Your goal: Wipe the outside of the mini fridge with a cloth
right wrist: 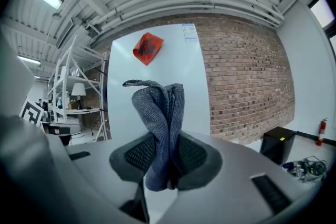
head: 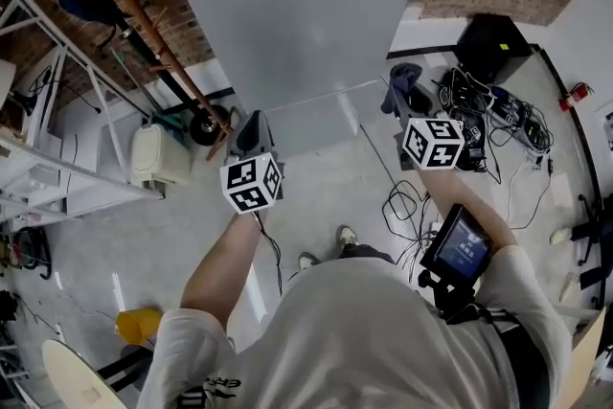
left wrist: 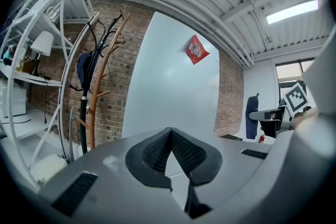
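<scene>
Right gripper view: grips in the right gripper [right wrist: 164, 160] a blue-grey ribbed cloth [right wrist: 160, 113], folded double, standing upright from the pads. Holds the left gripper [left wrist: 170, 139] pressed closed on nothing, facing a tall white panel [right wrist: 197, 94].

Cloth [right wrist: 157, 113]: blue-grey fabric, soft, with a ribbed nap, pinched between the dark matt pads [right wrist: 135, 153] of the right gripper [right wrist: 164, 153], which are cross-hatched and rubbery-looking. Left gripper [left wrist: 169, 150]: the same textured pads set in a smooth, matt grey plastic body. Brick wall [right wrist: 247, 76] rough and red; panel [left wrist: 168, 92] smooth, pale, matt; coat stand [left wrist: 91, 113] bare brown wood; shelving [head: 57, 172] white-painted metal; floor [head: 326, 187] smooth and pale with a faint sheen.
</scene>
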### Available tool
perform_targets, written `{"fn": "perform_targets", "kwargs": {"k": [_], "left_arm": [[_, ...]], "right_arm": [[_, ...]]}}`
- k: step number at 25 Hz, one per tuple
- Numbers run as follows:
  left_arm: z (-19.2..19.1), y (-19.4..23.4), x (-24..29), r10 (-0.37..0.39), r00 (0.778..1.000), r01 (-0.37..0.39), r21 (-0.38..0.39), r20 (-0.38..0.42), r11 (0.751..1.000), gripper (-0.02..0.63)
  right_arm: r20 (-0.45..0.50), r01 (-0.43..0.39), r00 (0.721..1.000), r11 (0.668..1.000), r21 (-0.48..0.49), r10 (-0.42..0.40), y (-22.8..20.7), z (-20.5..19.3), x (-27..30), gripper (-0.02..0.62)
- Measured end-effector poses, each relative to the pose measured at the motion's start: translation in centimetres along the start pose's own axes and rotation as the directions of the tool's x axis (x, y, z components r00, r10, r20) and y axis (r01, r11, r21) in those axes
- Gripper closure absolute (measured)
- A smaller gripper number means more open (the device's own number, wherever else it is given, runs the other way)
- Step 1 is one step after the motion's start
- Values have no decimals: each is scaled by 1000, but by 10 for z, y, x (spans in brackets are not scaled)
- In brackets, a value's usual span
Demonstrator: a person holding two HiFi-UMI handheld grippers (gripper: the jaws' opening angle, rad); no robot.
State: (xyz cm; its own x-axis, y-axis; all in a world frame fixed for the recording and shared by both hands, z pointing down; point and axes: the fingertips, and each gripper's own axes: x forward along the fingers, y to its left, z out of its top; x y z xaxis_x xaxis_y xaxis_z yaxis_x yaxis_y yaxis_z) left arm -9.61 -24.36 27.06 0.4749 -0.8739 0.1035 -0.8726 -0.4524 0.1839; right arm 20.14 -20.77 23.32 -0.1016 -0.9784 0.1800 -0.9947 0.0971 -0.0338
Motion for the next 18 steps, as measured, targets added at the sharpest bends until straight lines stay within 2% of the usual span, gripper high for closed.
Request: {"fn": "perform_targets", "kwargs": {"k": [9,18], "left_arm": [[-29,-14,-47,-3,999,2,-20,-38,1000,606],[-28,-67,-89,50,998,-50,-7,30,999,606]], "right_arm": [[14,-66,998,998,16,66,44,-5,-53,491],[13,-193,981,978,79,193,41,-20,-97,491]]}}
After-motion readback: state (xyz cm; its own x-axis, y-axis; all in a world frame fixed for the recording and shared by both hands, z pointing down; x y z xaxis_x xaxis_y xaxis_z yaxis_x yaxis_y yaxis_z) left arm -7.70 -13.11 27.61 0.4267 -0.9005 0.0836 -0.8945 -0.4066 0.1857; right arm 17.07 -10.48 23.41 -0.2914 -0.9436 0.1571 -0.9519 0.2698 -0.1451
